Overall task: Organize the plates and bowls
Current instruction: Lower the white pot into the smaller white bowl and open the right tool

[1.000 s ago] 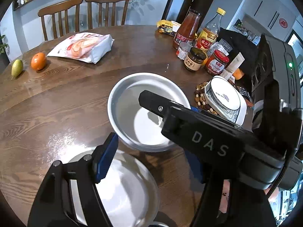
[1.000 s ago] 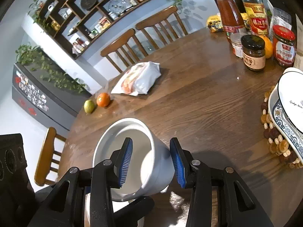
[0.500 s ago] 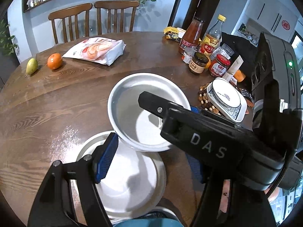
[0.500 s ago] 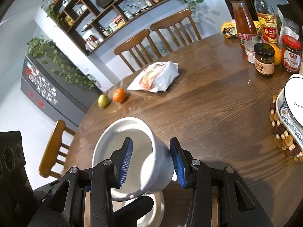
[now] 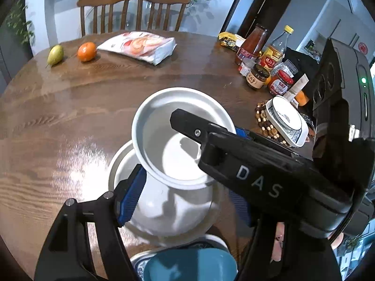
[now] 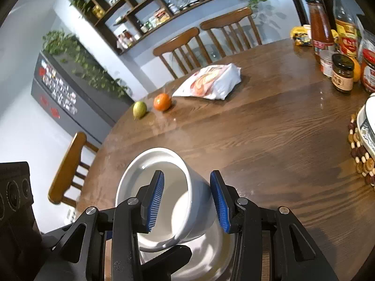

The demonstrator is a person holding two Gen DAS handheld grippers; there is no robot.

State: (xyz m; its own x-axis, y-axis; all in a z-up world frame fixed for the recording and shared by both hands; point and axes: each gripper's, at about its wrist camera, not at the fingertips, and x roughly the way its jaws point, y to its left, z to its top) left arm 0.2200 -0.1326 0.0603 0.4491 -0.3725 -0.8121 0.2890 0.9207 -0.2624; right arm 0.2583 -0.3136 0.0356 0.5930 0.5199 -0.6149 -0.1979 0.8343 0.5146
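My right gripper [image 6: 187,202] is shut on the wall of a white bowl [image 6: 150,164], one blue pad inside and one outside. The bowl [image 5: 178,140] hangs tilted just above a white plate [image 5: 164,215] on the wooden table [image 5: 70,117]. My left gripper [image 5: 185,194] stands open over the plate. Its left pad [image 5: 130,196] sits by the bowl's lower rim, and its other finger is mostly hidden behind the right gripper. A blue bowl [image 5: 189,267] on a patterned plate [image 5: 140,264] shows at the near table edge.
At the right, a patterned dish [image 5: 286,121] rests on a bead trivet, with jars and bottles [image 5: 257,77] behind it. A snack bag [image 5: 140,46], an orange [image 5: 86,51] and a pear [image 5: 55,55] lie at the far side, near two chairs.
Both grippers moved together with the white bowl until it hangs over the white plate, which was at the lower left before. The blue bowl has come into view at the bottom.
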